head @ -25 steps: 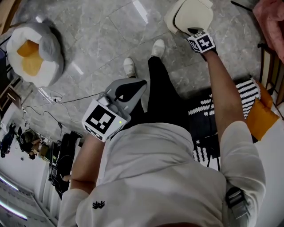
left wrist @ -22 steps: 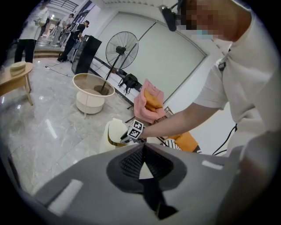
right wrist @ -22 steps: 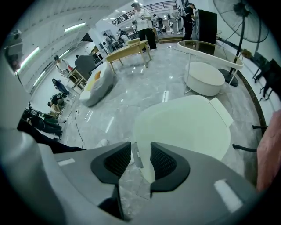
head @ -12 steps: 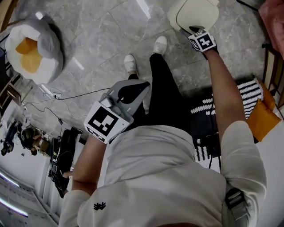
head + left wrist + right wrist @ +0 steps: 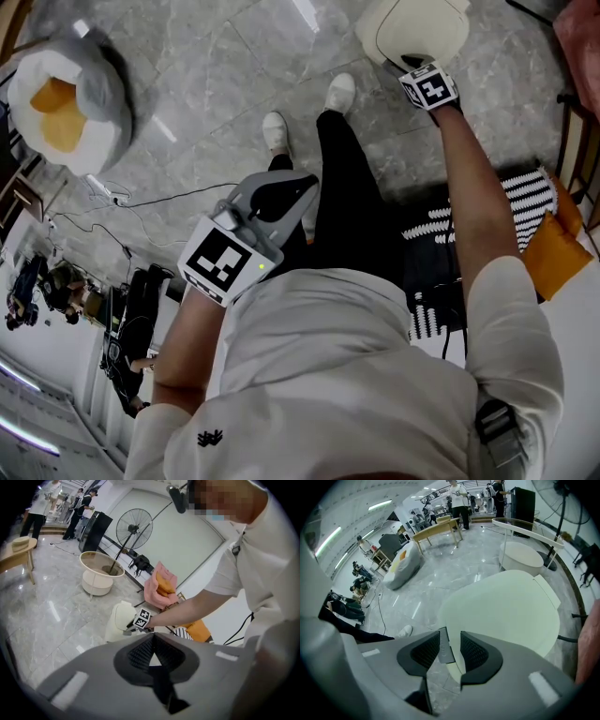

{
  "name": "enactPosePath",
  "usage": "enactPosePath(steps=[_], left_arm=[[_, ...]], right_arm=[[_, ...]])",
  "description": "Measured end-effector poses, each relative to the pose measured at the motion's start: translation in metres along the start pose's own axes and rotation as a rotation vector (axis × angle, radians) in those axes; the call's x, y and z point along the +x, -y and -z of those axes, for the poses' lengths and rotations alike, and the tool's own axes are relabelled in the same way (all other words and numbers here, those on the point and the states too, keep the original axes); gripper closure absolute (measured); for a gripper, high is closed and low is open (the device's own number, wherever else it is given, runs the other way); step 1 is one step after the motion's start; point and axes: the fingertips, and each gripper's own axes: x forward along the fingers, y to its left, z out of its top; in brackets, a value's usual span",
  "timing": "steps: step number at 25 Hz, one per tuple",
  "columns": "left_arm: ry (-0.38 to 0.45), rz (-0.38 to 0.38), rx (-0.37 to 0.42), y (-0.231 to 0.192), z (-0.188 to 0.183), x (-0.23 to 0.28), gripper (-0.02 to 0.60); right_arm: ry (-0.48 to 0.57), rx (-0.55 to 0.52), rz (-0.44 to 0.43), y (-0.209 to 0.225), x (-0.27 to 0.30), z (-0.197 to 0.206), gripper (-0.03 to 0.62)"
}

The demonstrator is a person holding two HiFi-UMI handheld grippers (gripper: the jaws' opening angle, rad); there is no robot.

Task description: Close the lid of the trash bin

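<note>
The cream trash bin [image 5: 412, 28] stands on the marble floor just beyond the person's feet. Its lid [image 5: 506, 611] lies flat and smooth across the top. My right gripper [image 5: 409, 64] reaches out to the lid's near edge. In the right gripper view, my right gripper [image 5: 450, 637] is slightly open, and a small grey tab [image 5: 445, 648] at the lid's front rim sits in the gap, close to the left pad. My left gripper [image 5: 298, 180] hangs at waist height over the person's legs, well short of the bin. Its jaws are shut and hold nothing [image 5: 152, 638].
A grey and white beanbag with an orange cushion [image 5: 66, 98] lies far left, with cables [image 5: 122, 202] trailing near it. A striped cloth [image 5: 469, 220] and an orange pillow [image 5: 553, 248] sit right. A round white table [image 5: 520, 550] and a standing fan [image 5: 133, 529] stand behind the bin.
The right gripper has stayed at the lid's front edge while the view drifted a little. The left gripper has risen slightly and stays shut.
</note>
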Motion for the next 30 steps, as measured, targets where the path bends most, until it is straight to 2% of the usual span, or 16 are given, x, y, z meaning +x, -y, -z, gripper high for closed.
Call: enactPosePath(steps=[9,17,26,30], left_arm=[[-0.004,-0.004,0.013,-0.004,-0.002,-0.001,0.525],[0.008,0.017,0.068,0.005,-0.011,-0.015,0.525],[0.039,0.08,0.184,0.037,-0.015,-0.043,0.525],[0.069,0.11,0.263,0.052,-0.013,-0.064,0.525]], right_arm=[[-0.016,0.001,-0.011,-0.006,0.008,0.001,0.471],[-0.013,0.007,-0.002,-0.017,-0.015,-0.006,0.471],[0.078,0.081,0.059,-0.051,-0.074,-0.008,0.471],[0.145,0.122,0.088,-0.079,-0.108,-0.012,0.473]])
